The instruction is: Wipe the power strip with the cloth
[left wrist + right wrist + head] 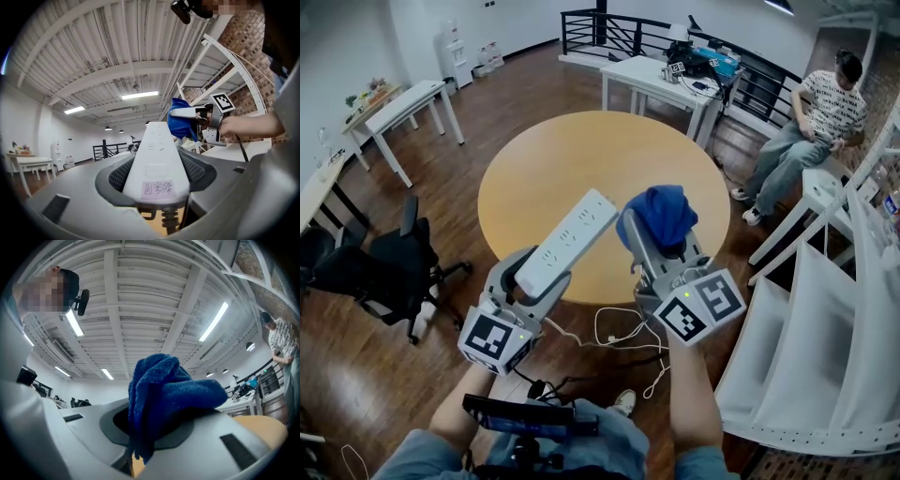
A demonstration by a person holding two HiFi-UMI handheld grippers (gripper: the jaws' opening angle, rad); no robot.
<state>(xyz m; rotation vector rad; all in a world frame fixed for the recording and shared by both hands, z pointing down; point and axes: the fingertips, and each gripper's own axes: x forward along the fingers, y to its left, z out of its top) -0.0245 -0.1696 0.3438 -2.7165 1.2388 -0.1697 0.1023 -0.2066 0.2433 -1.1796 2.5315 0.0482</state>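
Floorboards of dark wood are showing at the far left, where a black office chair (389, 267) is standing. Moving right, my left tool (542, 274) is clamping the near end of the power strip (572, 239), its jaws spread wide around the strip's body. The strip is hanging in the air over the near edge of the round tabletop (581, 155), slanting up and away toward the right. It is long, white and flat, with rows of sockets showing on its upper face. In the left gripper view the power strip (157, 157) is carrying a pale label (158, 189) with handwriting near the gripped end. A white cable (619, 333) is trailing in loops below, between my two arms.

Next, my right tool (654, 246) is pinching the cloth (664, 214), a bunched dark-blue towel that is bulging out over the jaws. The cloth (164, 399) is filling the gap between them in the right gripper view. It is sitting just beside the strip's far end; I cannot tell whether they are touching.

At the far right, a person (811, 127) is sitting.
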